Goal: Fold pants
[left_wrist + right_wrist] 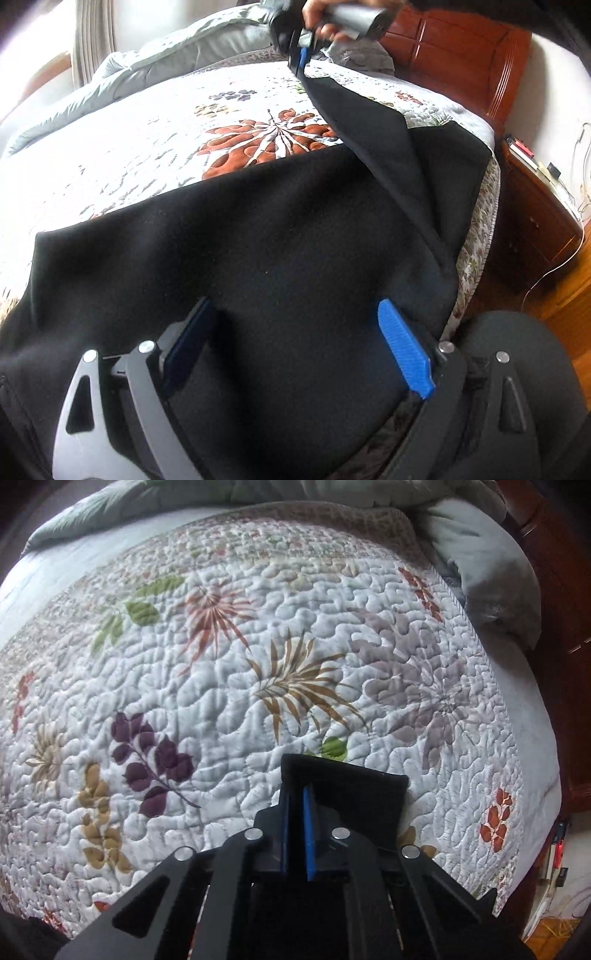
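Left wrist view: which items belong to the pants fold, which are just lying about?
In the job:
- black pants
- right tool, shut on a pants corner
- left tool, open over the pants

Lying about:
- floral quilt
- grey comforter
- wooden headboard
- nightstand

**Right pinched shut, left spread wide**

My left gripper (299,332) points steeply down with its fingers (404,354) standing far apart — nothing pressed between the pads. My right gripper (295,830) is clamped on a black hem of the pants (354,794), blue pads nearly meeting. From the left camera I see my right hand (328,18) wrapped around its handle — gripper aimed downward.
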Action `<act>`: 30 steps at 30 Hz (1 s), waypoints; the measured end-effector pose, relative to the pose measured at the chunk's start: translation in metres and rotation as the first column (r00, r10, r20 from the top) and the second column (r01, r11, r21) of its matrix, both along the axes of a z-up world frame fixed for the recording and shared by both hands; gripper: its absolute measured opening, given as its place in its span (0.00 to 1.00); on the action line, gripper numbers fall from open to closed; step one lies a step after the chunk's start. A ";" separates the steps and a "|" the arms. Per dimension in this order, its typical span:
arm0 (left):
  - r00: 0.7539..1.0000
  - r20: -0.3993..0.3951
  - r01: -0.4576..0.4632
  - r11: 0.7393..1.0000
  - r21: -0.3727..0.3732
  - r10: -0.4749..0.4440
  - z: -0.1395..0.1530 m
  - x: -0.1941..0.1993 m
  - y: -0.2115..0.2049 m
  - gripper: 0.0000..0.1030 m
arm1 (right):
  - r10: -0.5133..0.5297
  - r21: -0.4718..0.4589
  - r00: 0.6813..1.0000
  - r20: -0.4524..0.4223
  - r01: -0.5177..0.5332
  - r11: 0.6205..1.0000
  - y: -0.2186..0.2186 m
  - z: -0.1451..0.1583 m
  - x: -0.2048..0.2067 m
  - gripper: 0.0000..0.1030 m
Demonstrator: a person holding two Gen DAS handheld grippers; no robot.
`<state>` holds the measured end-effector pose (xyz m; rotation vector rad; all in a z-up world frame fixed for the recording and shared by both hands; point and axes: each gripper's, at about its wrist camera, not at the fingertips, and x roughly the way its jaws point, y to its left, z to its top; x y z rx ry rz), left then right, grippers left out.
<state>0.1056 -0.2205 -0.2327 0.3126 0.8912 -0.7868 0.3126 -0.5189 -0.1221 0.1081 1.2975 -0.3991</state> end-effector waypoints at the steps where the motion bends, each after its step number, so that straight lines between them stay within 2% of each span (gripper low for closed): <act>1: 1.000 0.001 -0.004 1.000 -0.002 0.004 0.000 0.000 0.000 0.87 | 0.013 0.025 0.999 0.037 -0.014 1.000 0.000 0.018 -0.007 0.06; 4: 1.000 0.008 -0.012 1.000 -0.007 0.012 0.000 -0.002 0.001 0.88 | 0.046 0.079 0.986 0.161 -0.060 0.995 -0.002 0.075 -0.032 0.06; 6: 1.000 0.013 -0.021 1.000 -0.013 0.021 0.000 -0.003 0.002 0.88 | 0.058 0.112 0.962 0.267 -0.090 0.990 -0.009 0.118 -0.059 0.06; 8: 0.999 0.023 -0.031 0.999 -0.017 0.032 0.000 -0.005 0.003 0.89 | 0.041 0.150 0.923 0.383 -0.105 0.983 -0.022 0.157 -0.095 0.06; 11: 0.998 0.023 -0.059 0.998 -0.034 0.060 0.001 -0.006 0.006 0.90 | -0.009 0.210 0.844 0.536 -0.124 0.970 -0.056 0.184 -0.160 0.06; 14: 0.997 0.025 -0.077 0.996 -0.037 0.078 -0.001 -0.007 0.009 0.92 | -0.123 0.267 0.780 0.613 -0.059 0.962 -0.103 0.162 -0.243 0.06; 16: 0.996 0.040 -0.082 0.996 -0.032 0.083 -0.001 -0.010 0.009 0.92 | -0.212 0.325 0.756 0.620 0.000 0.946 -0.133 0.129 -0.285 0.06; 20: 0.995 0.040 -0.090 0.996 -0.027 0.091 0.000 -0.010 0.009 0.93 | -0.394 0.458 0.715 0.577 0.115 0.881 -0.184 0.045 -0.349 0.06; 24: 0.995 0.036 -0.091 0.996 -0.011 0.091 0.002 -0.009 0.007 0.93 | -0.504 0.562 0.667 0.549 0.152 0.813 -0.207 -0.002 -0.380 0.06; 30: 0.996 0.017 -0.089 0.996 -0.003 0.089 0.005 -0.008 0.007 0.93 | -0.607 0.672 0.608 0.512 0.156 0.724 -0.223 -0.041 -0.402 0.06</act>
